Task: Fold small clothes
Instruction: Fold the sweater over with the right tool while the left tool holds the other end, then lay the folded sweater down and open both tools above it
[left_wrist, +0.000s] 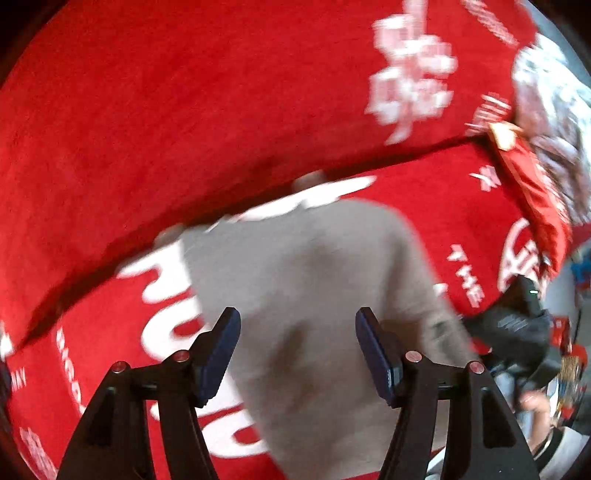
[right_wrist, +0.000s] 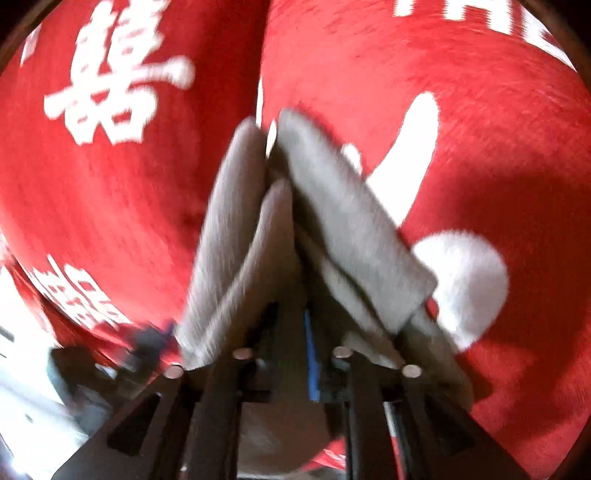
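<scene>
My left gripper (left_wrist: 297, 350) hangs with its blue-padded tongs spread wide, nothing between them, over the grey garment (left_wrist: 310, 295). That garment lies on a red cloth (left_wrist: 424, 206) printed with white lettering; its far edge runs just under the long dark seam where a second red cloth (left_wrist: 184, 110) overlaps or rises behind, and I cannot tell which. From the left view the garment's right edge slopes down towards a black device (left_wrist: 517, 325) with a small green light, close beside the red cloth's border. Red cloth shows open to the left of the grey piece, partly taken up by big white letters. My right gripper (right_wrist: 295, 332) has its tongs drawn narrow and pinched on the grey garment (right_wrist: 332, 221), which bunches up in several folded layers straight ahead of the camera and blocks most of the ground in front. Only a thin strip of blue pad shows between the layers, so the exact bite is hard to read. Both views are motion-blurred. At the far right of the left view, a grey patterned surface (left_wrist: 554, 110) is cut off by the lens rim, and the clutter at the lower right is too smeared to name. The lower left of the right view is washed out in white.
</scene>
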